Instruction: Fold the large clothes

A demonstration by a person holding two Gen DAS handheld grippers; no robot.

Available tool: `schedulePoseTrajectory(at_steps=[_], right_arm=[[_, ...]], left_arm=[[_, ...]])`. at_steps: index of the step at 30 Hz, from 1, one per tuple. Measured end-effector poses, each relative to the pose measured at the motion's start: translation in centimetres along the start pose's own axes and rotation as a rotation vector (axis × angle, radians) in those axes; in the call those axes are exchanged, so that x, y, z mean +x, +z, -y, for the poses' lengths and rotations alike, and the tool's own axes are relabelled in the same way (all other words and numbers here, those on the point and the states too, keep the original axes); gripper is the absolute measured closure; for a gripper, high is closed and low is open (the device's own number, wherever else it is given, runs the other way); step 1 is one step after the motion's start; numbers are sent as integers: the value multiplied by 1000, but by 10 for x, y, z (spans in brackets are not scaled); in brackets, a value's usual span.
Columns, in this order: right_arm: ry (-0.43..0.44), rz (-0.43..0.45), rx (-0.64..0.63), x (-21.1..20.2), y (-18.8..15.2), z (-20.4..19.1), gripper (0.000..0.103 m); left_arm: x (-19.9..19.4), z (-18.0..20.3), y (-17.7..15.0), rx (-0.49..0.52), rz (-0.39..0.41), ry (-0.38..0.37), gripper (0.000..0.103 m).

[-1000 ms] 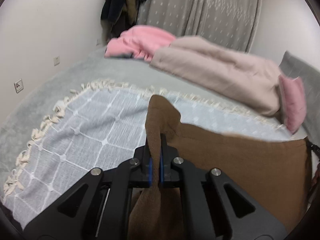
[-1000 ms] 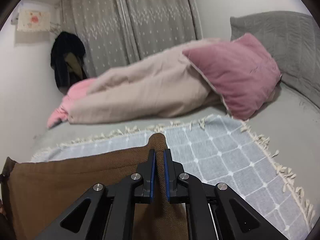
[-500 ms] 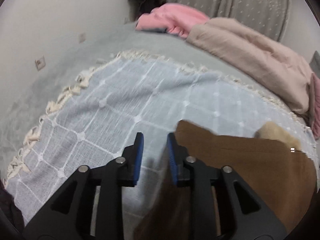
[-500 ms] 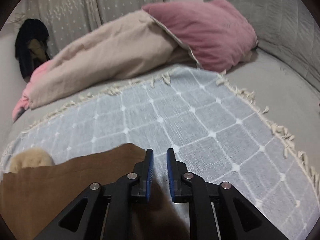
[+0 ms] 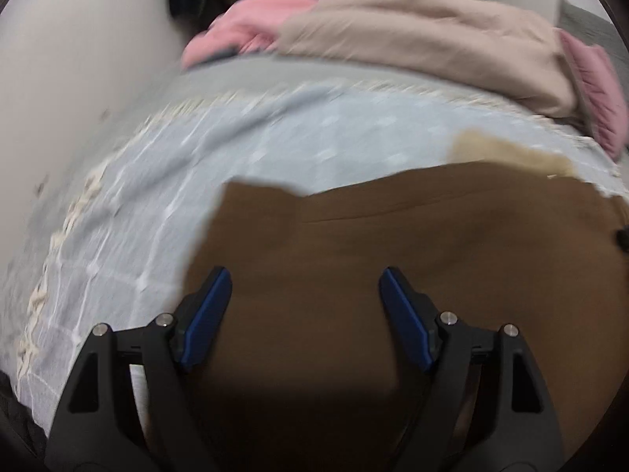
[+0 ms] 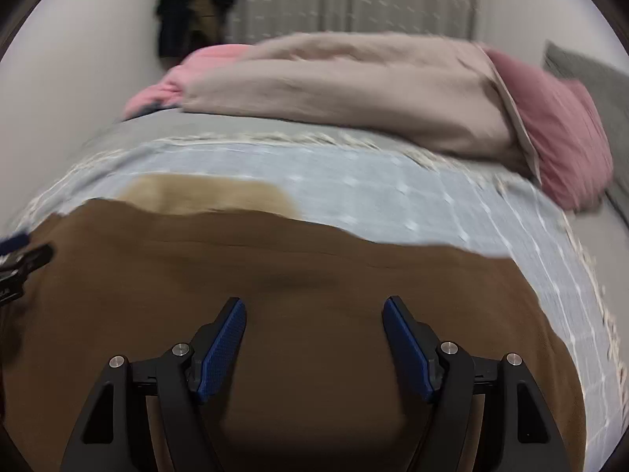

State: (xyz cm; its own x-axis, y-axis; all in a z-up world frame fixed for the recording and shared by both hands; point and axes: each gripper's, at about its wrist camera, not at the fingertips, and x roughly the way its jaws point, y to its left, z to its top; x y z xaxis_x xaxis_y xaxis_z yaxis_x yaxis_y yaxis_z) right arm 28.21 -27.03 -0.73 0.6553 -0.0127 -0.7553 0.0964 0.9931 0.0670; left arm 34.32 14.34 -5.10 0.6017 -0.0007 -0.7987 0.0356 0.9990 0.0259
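A large brown garment (image 5: 393, 244) lies flat on a light blue checked blanket (image 5: 275, 133) on the bed. It also shows in the right wrist view (image 6: 275, 267). A lighter tan patch (image 6: 208, 192) peeks out at its far edge. My left gripper (image 5: 304, 279) is wide open and empty, above the garment's left part. My right gripper (image 6: 314, 306) is wide open and empty, above the garment's right part. The left gripper's fingertip (image 6: 23, 255) shows at the left edge of the right wrist view. Both views are blurred.
A beige duvet (image 6: 354, 90) and pink pillow (image 6: 558, 133) lie at the far side of the bed, with pink clothing (image 5: 243, 27) to their left. Dark clothes (image 6: 192, 15) hang by the curtains. The blanket has a fringed edge (image 5: 59, 244). A white wall stands left.
Both grippers were shut on the garment's far corners, laid them down and let go. They have since opened wide and drawn back over the garment, which now lies flat.
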Motion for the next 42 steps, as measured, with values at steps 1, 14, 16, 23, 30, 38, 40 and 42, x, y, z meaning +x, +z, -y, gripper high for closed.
schedulePoseTrajectory(at_steps=[1,14,16,23,30,38,40,42], right_arm=[[-30,-16,63,1,-2,31,29],[-187,-25,211,-110,-43,97,26],[-119,-29,148,-122,-53,62,26],[-75,-132,31,-125,-94,12,25],[-108,-183,214,-151,-132,57,25],[-116,-129,220,-177,-129,47,25],[-97,-98,196,-190,-130,33,25],[-79,-74,188,-202,-133,21,25]], left_arm=[[7,-26,-3,-69,-46,-4,21],[-112,-42,-41,-91,69,-66,20],[-130,-20,-56,-57,76,-131,19],[-119,5,-111,-60,-93,-200,19],[-160,-17,-143,-101,-76,-150,19],[-166,-55,-160,-309,-188,-146,18],[-165,-58,-166,-340,-205,-186,18],[-160,-58,-172,-360,-238,-202,18]])
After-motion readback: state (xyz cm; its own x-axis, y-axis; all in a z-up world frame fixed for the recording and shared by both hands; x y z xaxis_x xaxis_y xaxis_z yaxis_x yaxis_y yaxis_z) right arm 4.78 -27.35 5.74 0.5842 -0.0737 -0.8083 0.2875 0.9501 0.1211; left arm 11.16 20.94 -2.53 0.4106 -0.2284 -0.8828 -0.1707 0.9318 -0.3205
